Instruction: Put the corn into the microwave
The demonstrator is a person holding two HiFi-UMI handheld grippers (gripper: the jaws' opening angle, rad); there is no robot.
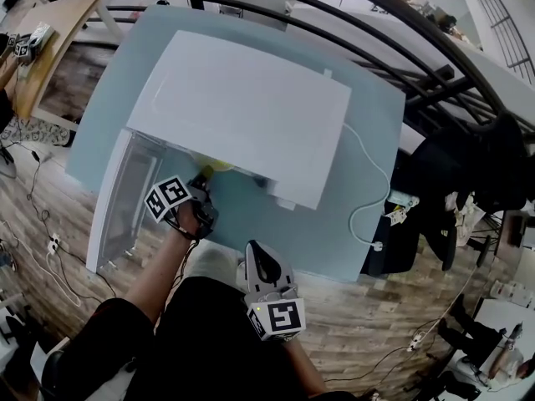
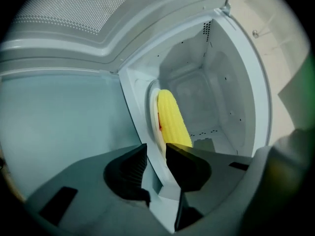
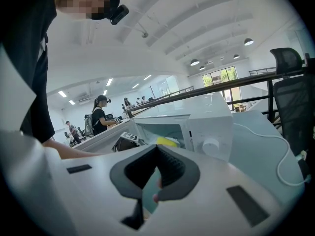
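right gripper [image 3: 157,150] fingers together, corn [image 3: 167,141] inside open microwave [image 3: 209,128]

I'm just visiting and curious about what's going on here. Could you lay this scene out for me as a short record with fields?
microwave: white, stands on the blue-green table
door: swung wide open
corn: yellow cob, lying inside the microwave
left gripper: at the microwave's opening, jaws apart, nothing between them
right gripper: held back, away from the microwave, jaws together, empty
task state: corn is in; door not yet shut
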